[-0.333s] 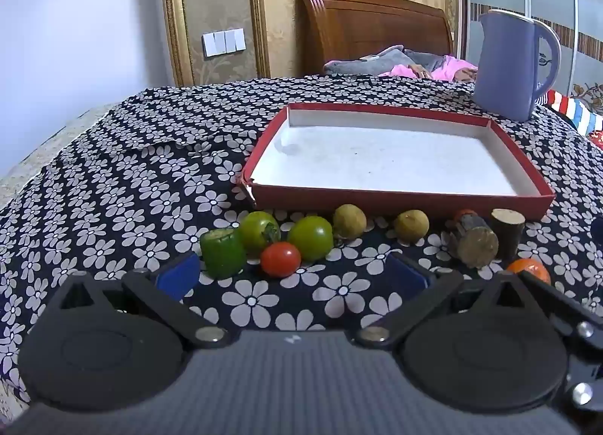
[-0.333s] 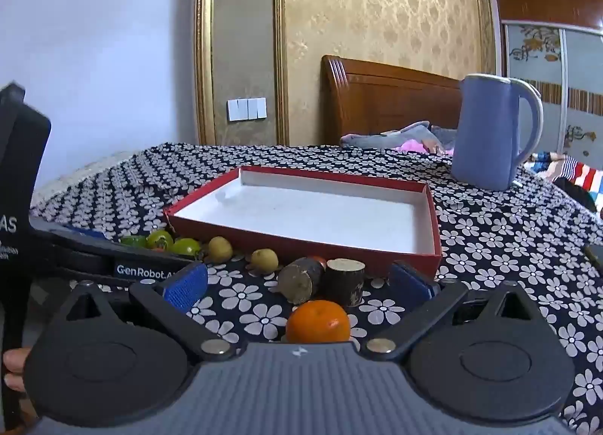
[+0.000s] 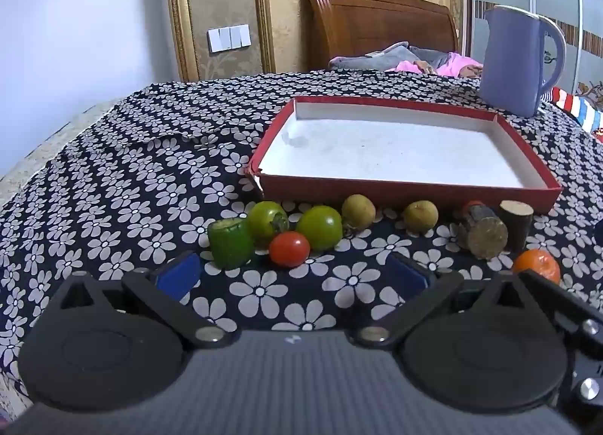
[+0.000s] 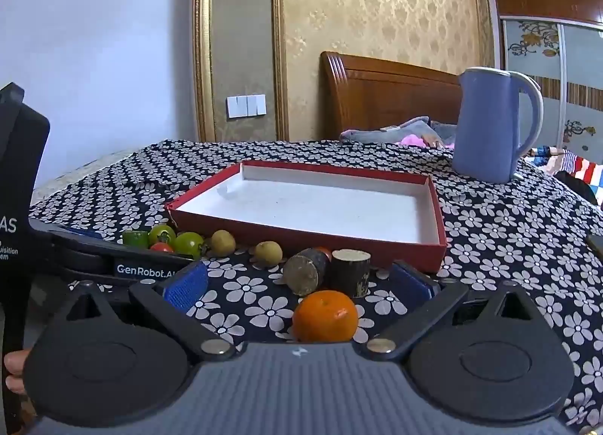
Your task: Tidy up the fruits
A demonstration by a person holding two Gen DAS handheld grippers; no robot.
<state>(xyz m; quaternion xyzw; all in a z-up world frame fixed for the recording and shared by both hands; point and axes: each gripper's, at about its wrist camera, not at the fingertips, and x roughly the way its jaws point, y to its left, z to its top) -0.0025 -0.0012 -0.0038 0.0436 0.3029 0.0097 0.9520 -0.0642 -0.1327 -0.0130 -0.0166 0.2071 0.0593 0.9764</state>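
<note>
A red tray with a white floor (image 3: 407, 192) (image 4: 305, 233) lies on the flowered cloth, nothing in it. In front of it sit a green pepper piece (image 3: 230, 242), two green tomatoes (image 3: 268, 219) (image 3: 320, 227), a red tomato (image 3: 289, 248), two yellow-brown longans (image 3: 358, 212) (image 3: 420, 216), two brown log pieces (image 3: 482, 235) (image 3: 515, 222) and an orange (image 3: 536, 264) (image 4: 325, 316). My left gripper (image 3: 292, 276) is open, just short of the red tomato. My right gripper (image 4: 297, 286) is open, with the orange between its fingers, untouched.
A blue kettle (image 3: 518, 58) (image 4: 490, 124) stands behind the tray at the right. The left gripper's body (image 4: 94, 254) shows at the left of the right wrist view. A bed headboard (image 3: 377, 24) stands beyond the table.
Both grippers have lowered slightly toward the table; the fruits have not moved.
</note>
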